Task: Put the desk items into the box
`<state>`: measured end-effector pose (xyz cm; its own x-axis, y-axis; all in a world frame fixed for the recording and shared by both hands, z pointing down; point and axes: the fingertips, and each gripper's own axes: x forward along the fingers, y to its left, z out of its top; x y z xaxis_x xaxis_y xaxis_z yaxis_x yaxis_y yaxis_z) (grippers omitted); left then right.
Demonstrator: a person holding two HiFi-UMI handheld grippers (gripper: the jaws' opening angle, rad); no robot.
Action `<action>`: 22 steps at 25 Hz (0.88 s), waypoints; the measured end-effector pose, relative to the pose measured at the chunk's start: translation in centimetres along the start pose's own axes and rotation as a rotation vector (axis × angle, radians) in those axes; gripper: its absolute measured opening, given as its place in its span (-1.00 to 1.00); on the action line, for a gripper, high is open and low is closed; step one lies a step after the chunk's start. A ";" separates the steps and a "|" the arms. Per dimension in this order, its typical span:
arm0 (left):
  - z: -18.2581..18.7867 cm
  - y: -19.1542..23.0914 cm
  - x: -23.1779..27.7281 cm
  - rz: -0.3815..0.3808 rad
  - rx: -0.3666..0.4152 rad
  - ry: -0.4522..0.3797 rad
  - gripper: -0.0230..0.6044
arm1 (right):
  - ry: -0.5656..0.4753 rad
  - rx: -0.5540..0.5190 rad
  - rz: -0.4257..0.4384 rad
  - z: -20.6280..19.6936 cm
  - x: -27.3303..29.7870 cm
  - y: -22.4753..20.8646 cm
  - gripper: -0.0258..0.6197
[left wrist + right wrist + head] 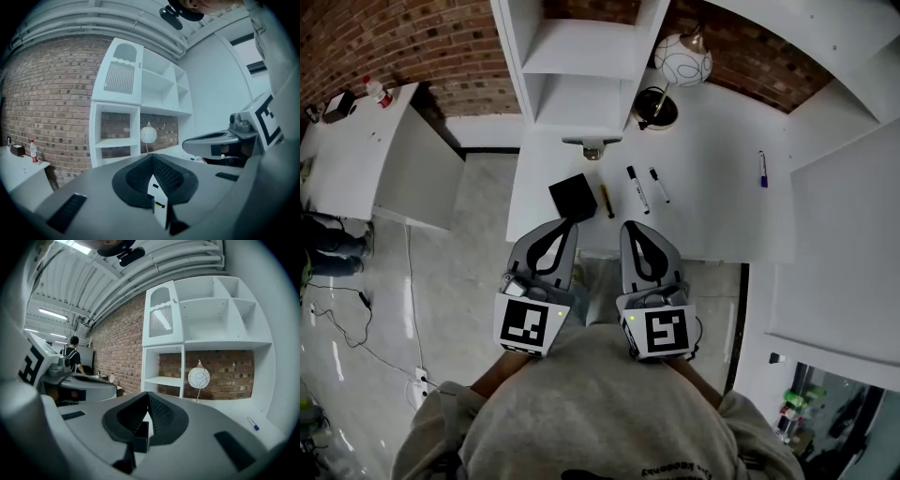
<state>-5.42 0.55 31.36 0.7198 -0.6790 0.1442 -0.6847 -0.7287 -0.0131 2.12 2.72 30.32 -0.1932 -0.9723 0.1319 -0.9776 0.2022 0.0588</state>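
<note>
A small black box (pixel 573 196) stands near the front of the white desk (pixel 712 187). Beside it lie a yellow-and-black pen (pixel 606 201) and two black-and-white markers (pixel 637 188) (pixel 659 185). A blue pen (pixel 762 170) lies far off to the right. My left gripper (pixel 567 223) hangs just short of the desk's front edge, below the box, shut and empty. My right gripper (pixel 628 225) sits next to it, also shut and empty. In the right gripper view the box (pixel 140 438) shows through the gap under the jaws.
A white shelf unit (pixel 581 56) stands at the back of the desk, with a round white lamp (pixel 682 58) and a dark round object (pixel 656 106) beside it. A grey item (pixel 592 147) lies under the shelf. Another white table (pixel 356 150) stands to the left.
</note>
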 end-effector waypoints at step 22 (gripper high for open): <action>-5.5 2.6 8.7 -0.140 0.000 0.120 -0.90 | 0.131 0.010 -0.010 -5.7 9.1 -2.5 -0.87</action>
<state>-1.53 -6.80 38.00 0.7895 -0.5553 0.2615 -0.5787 -0.8154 0.0157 3.29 -5.95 37.03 -0.1713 -0.9504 0.2597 -0.9803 0.1906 0.0512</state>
